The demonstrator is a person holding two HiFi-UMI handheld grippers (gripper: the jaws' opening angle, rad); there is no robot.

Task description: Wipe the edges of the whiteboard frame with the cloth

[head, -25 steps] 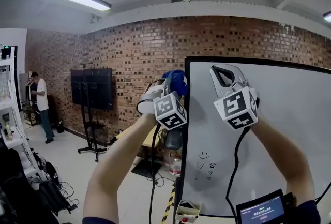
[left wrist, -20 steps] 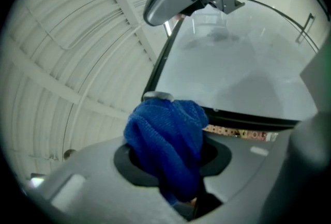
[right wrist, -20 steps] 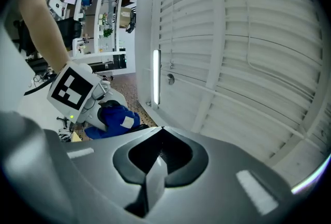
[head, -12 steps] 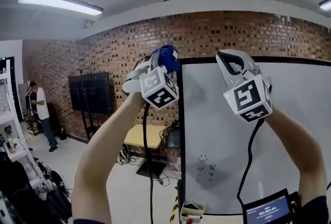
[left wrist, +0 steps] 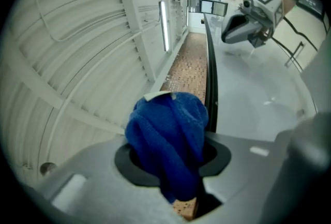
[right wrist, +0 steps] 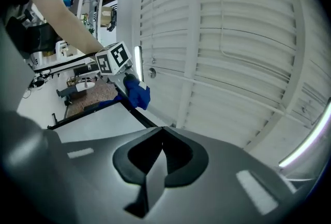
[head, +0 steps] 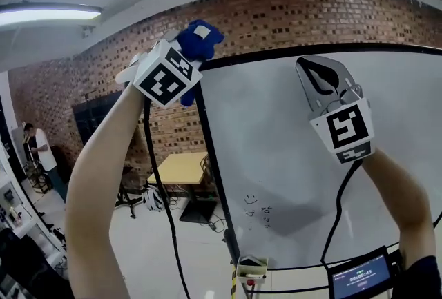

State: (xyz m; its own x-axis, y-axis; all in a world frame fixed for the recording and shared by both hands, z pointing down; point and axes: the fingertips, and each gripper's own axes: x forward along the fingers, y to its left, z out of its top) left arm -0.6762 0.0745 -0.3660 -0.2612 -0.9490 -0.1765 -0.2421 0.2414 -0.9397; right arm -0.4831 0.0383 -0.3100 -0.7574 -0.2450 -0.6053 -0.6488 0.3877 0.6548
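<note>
The left gripper's fingers (left wrist: 93, 181) are closed on a bunched blue cloth (left wrist: 168, 132), which bulges out past their tips with a small white tag showing on top. That left gripper (head: 188, 50) is held high on a raised arm, and the cloth sits at the top-left corner of the whiteboard frame (head: 210, 146), a thin black border. From the left gripper view the cloth lies just beside the frame's top edge, but whether it presses on it I cannot tell. The right gripper's fingers (right wrist: 217, 166) are shut tight together with nothing between them. The right gripper (head: 323, 80) hovers in front of the white board surface (head: 276, 125), below the top edge and well apart from the cloth. A few small doodles (head: 257, 211) mark the lower part of the board. Behind it runs a brick wall (head: 117, 87) under a white ribbed ceiling with a strip light (head: 41, 13), and a person (head: 34, 149) stands far off at the left.
</note>
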